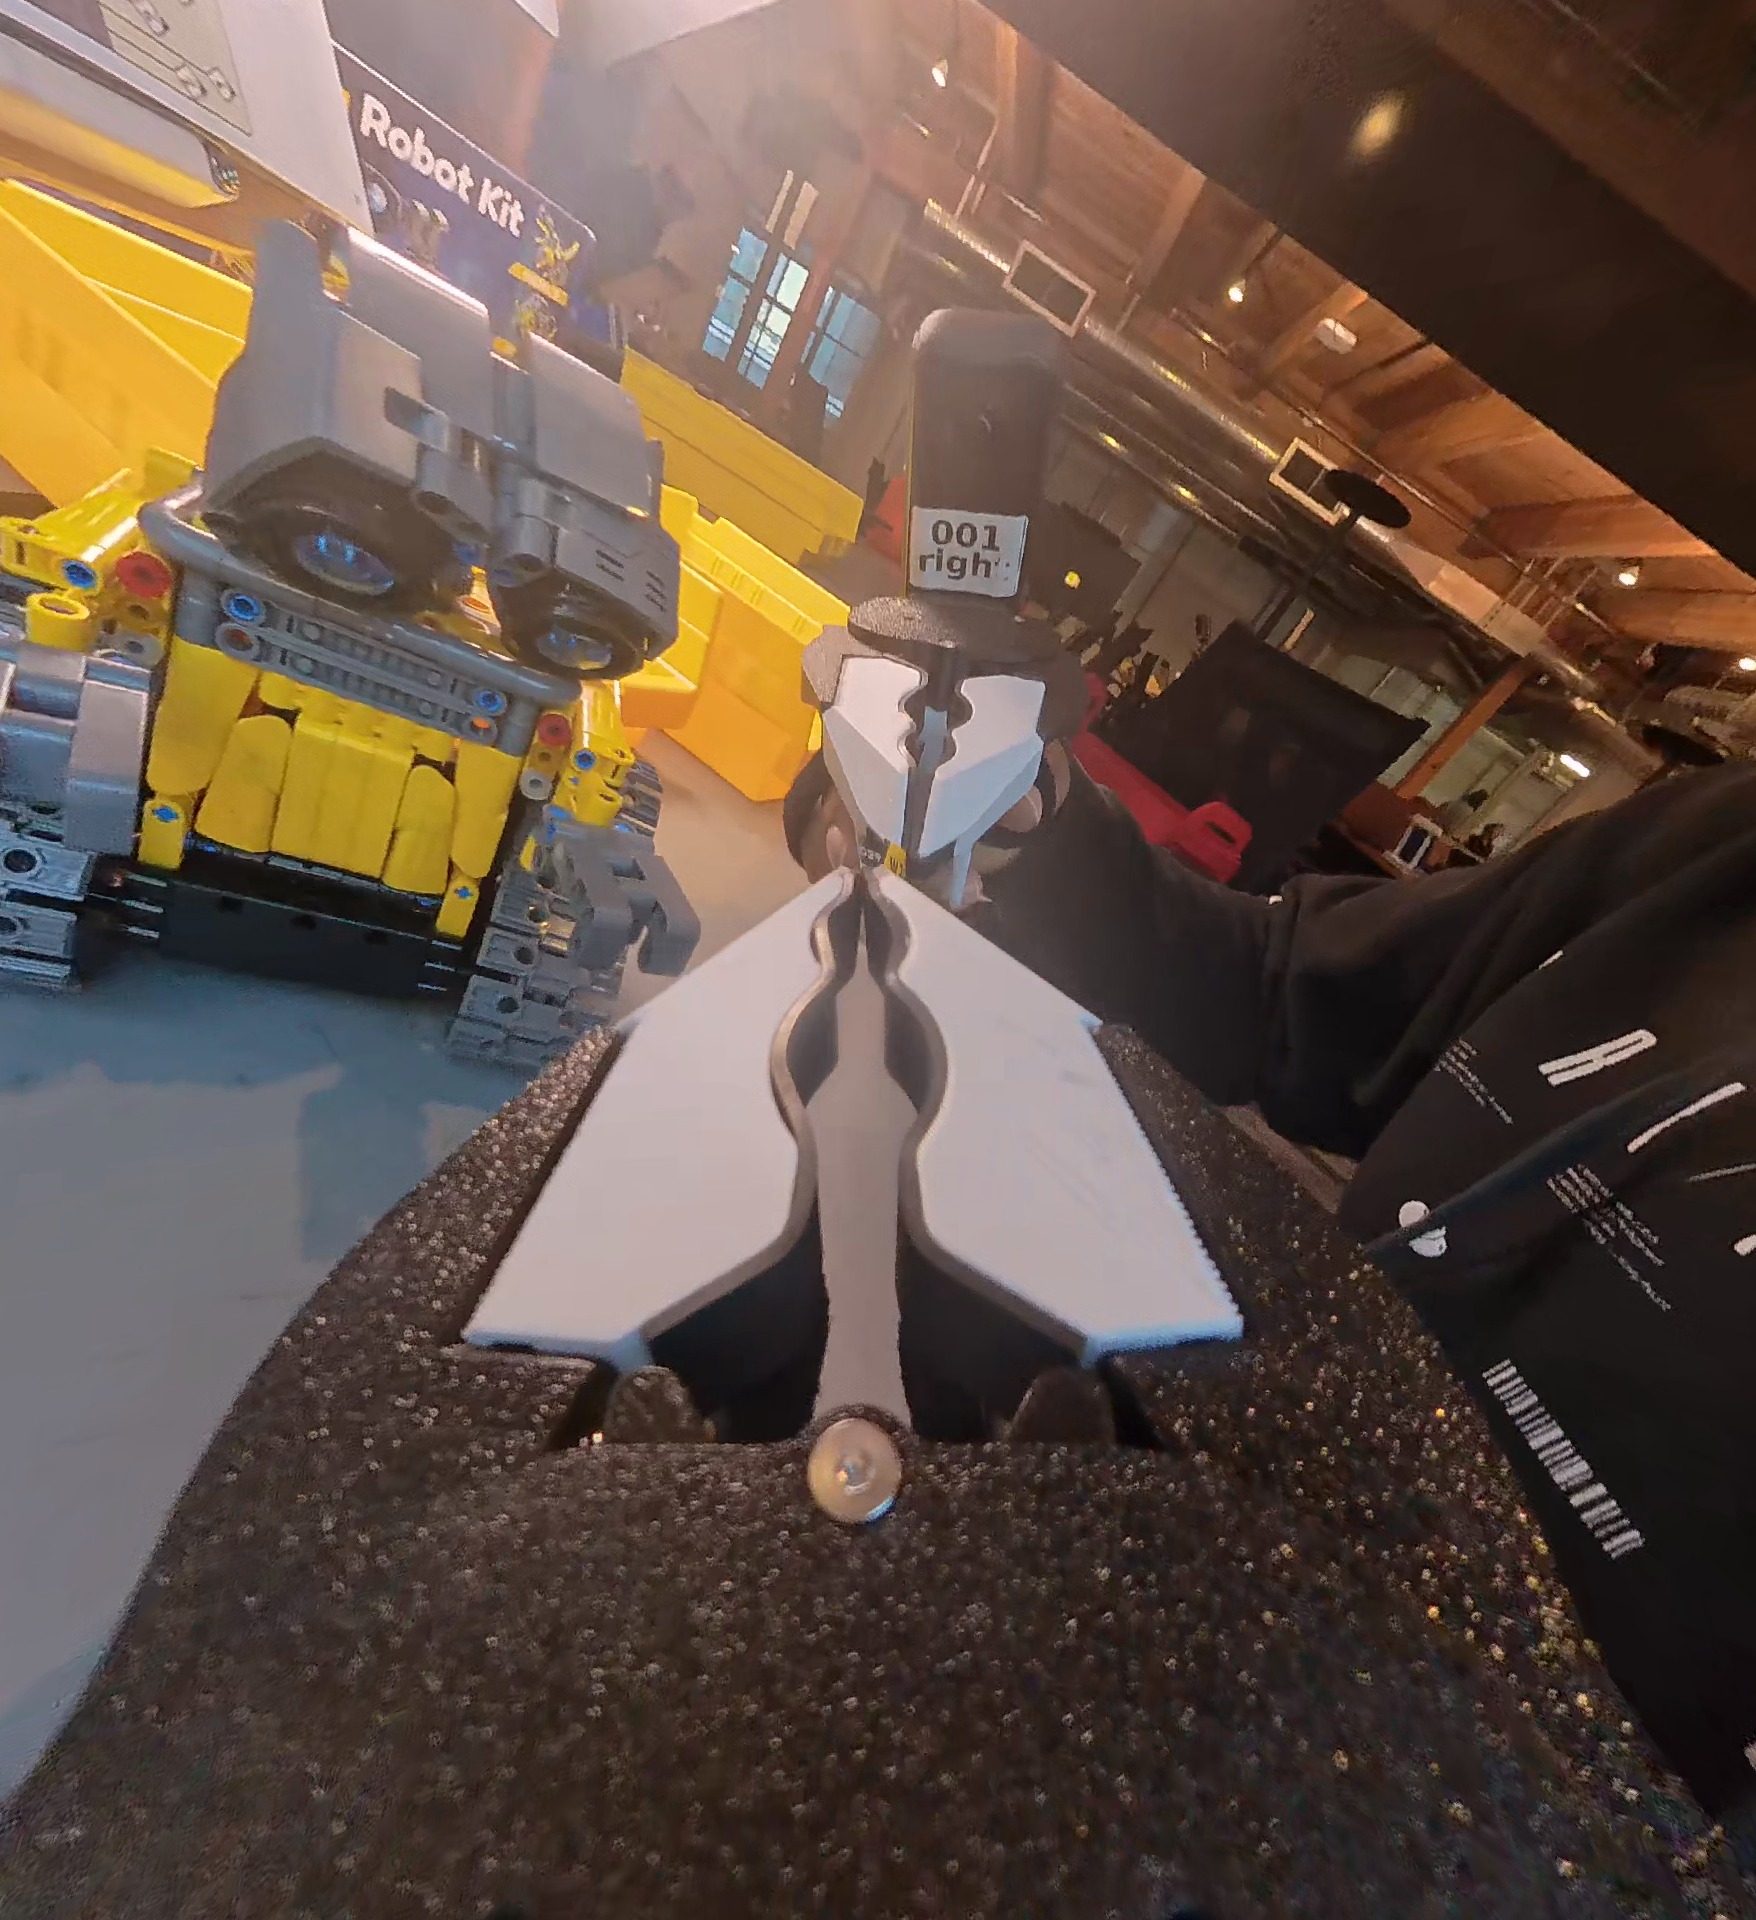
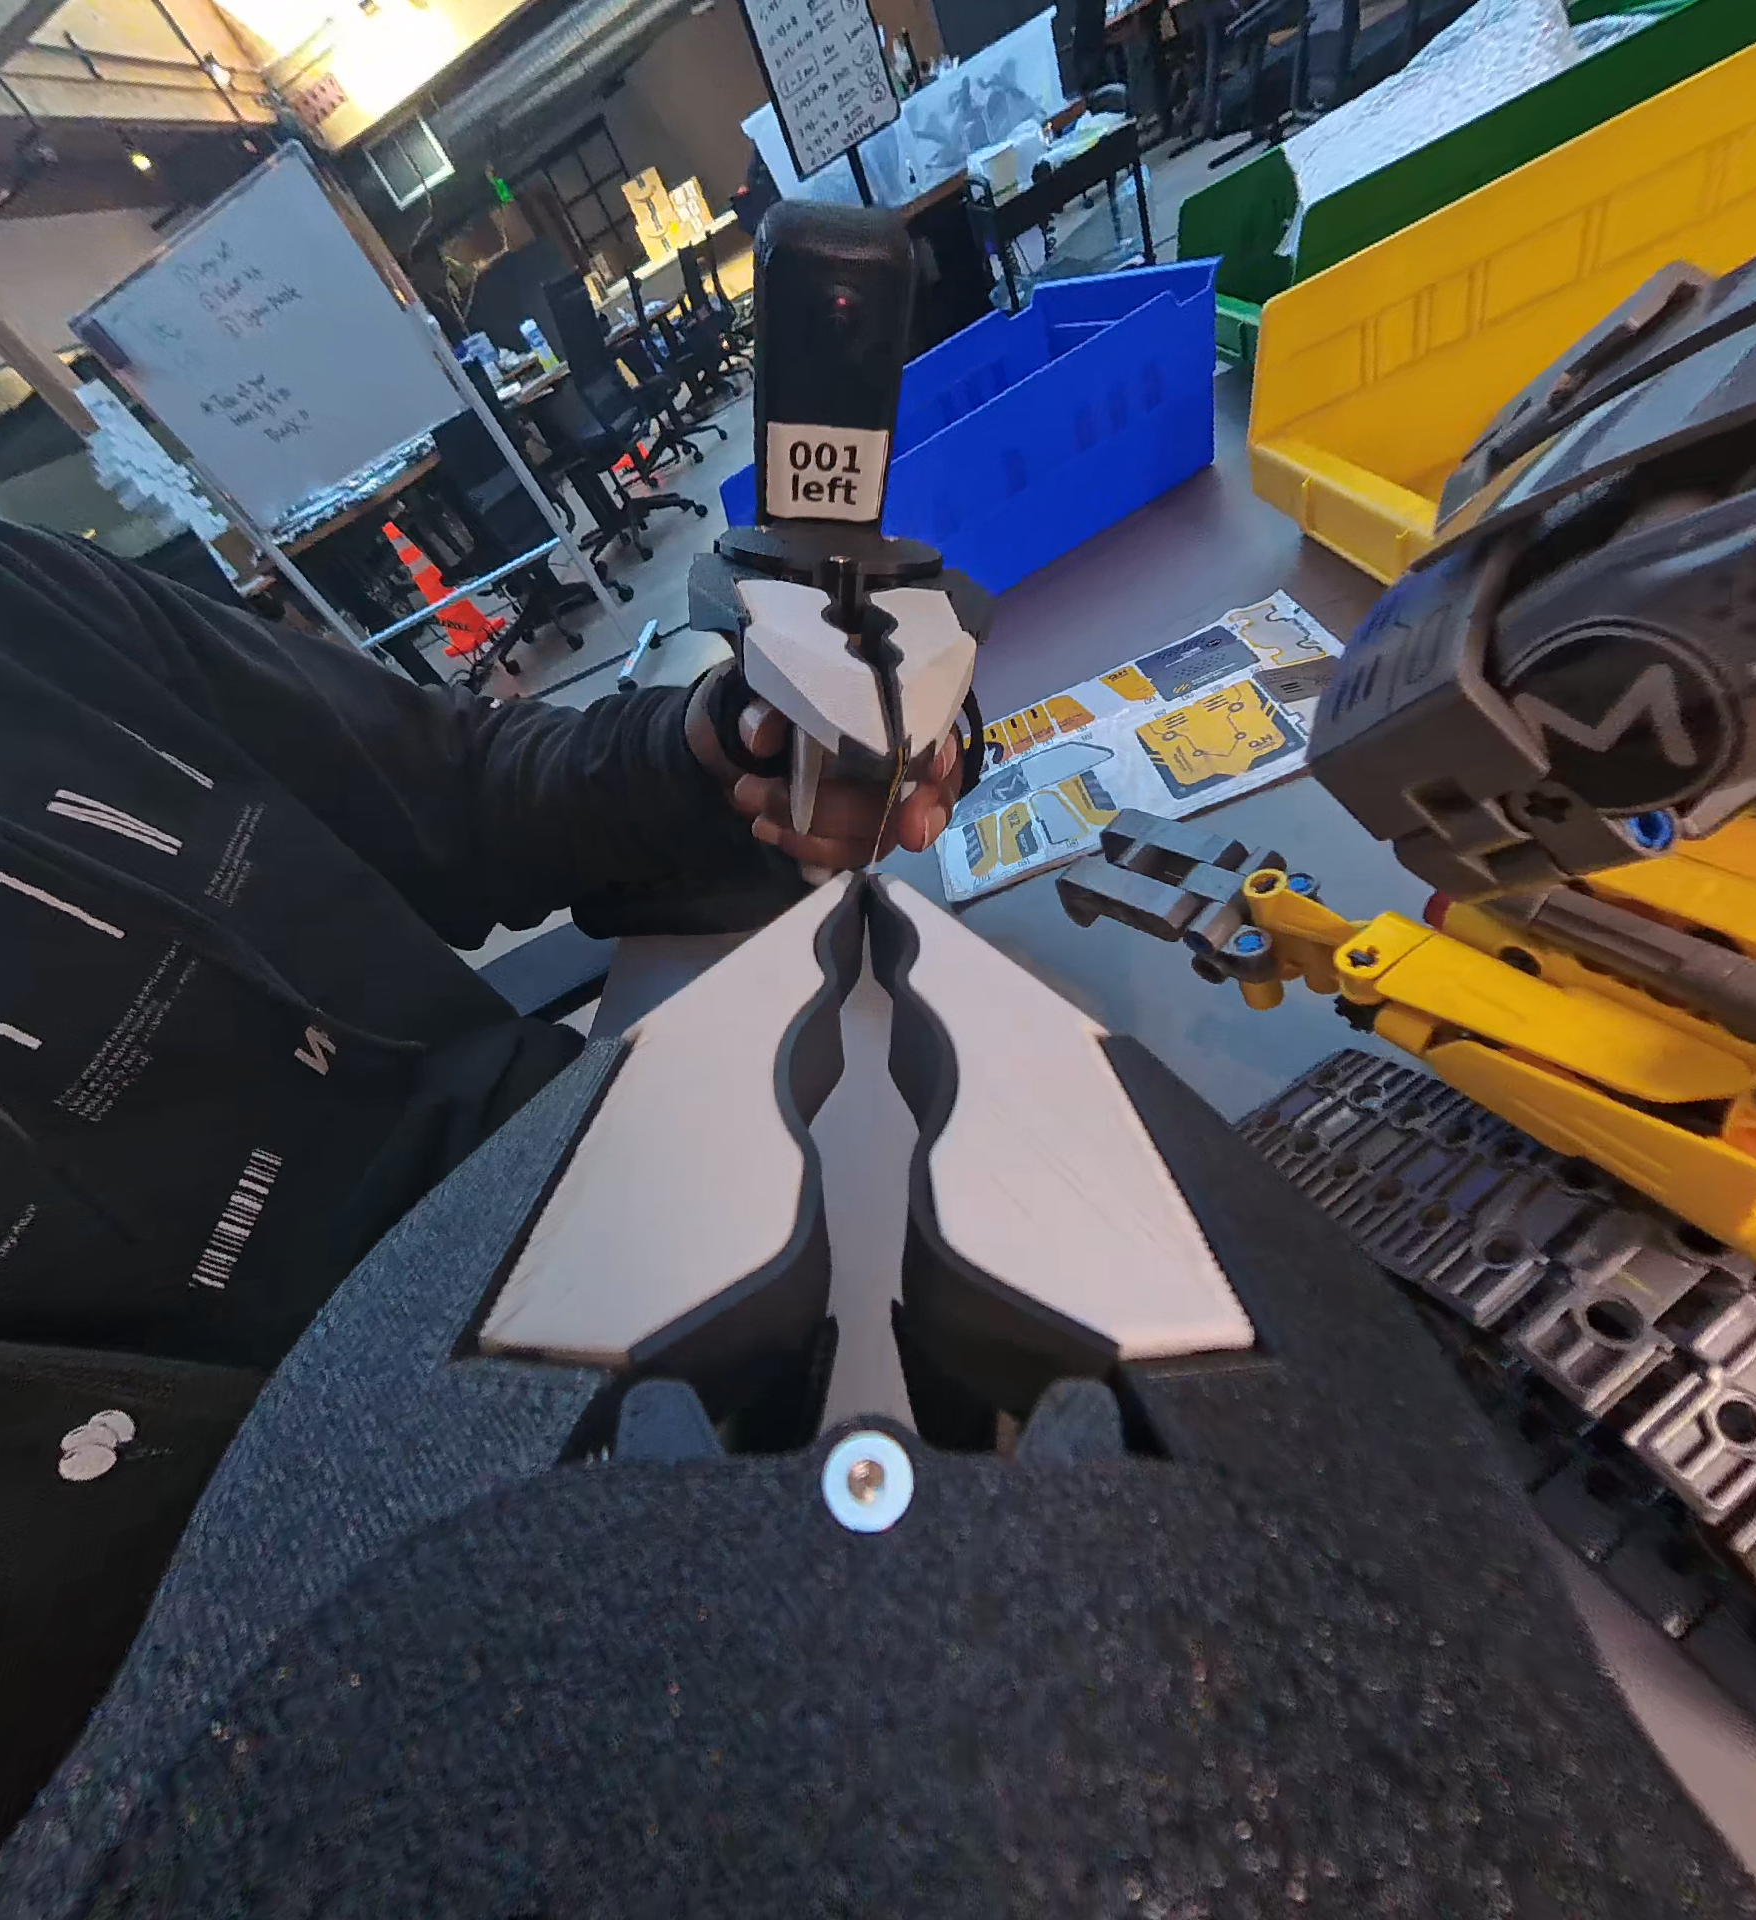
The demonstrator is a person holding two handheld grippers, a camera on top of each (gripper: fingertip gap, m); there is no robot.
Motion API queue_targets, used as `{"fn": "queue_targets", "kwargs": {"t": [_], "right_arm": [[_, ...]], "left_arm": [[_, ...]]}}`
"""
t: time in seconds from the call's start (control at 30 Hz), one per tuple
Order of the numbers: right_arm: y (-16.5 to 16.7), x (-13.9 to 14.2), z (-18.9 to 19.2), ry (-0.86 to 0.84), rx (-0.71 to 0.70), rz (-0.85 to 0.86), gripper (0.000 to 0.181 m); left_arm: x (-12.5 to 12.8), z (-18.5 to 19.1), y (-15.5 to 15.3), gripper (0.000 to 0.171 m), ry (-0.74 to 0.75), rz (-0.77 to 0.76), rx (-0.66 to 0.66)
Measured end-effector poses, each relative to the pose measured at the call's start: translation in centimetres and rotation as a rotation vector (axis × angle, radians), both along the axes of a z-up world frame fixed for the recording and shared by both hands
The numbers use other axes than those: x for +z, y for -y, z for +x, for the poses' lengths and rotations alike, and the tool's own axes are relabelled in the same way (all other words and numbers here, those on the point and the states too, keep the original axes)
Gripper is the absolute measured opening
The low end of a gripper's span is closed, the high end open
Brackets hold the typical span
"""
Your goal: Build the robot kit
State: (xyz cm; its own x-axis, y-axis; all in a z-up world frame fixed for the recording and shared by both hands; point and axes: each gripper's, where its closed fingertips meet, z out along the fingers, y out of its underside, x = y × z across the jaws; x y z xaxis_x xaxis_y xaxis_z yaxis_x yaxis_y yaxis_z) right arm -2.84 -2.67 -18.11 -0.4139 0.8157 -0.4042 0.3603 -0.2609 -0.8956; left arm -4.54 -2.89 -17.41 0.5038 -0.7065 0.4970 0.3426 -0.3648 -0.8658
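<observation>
My left gripper and my right gripper face each other tip to tip above the dark table, both with jaws shut. A thin yellow-and-black sticker spans between the two tips, and each seems to pinch an end. It shows as a small yellow patch in the left wrist view. The right gripper and the left gripper are each held by a hand in a black sleeve. A yellow and grey brick-built robot on tracks stands left of the tips. Its arm reaches out beside my right gripper.
A sticker sheet lies on the table behind the tips. A blue bin and a yellow bin stand farther back, with more yellow bins behind the robot. The person's black torso is close by. Left and right tips are no more than a few centimetres apart.
</observation>
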Motion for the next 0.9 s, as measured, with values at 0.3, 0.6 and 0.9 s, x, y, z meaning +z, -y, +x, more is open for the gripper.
{"fn": "queue_targets", "kwargs": {"t": [0.3,0.6,0.9], "right_arm": [[-0.4,0.9,-0.6,-0.087,-0.032,-0.046,0.011],[-1.5,1.1,-1.3,-0.129,-0.108,-0.035,0.018],[-1.3,0.7,-1.6,-0.122,-0.109,-0.025,0.009]], "left_arm": [[1.3,-1.4,-0.6,0.000,0.160,0.001,0.072],[1.6,-1.3,-0.3,0.000,0.175,0.010,0.057],[1.5,-1.1,-0.2,0.000,0.166,0.010,0.050]]}}
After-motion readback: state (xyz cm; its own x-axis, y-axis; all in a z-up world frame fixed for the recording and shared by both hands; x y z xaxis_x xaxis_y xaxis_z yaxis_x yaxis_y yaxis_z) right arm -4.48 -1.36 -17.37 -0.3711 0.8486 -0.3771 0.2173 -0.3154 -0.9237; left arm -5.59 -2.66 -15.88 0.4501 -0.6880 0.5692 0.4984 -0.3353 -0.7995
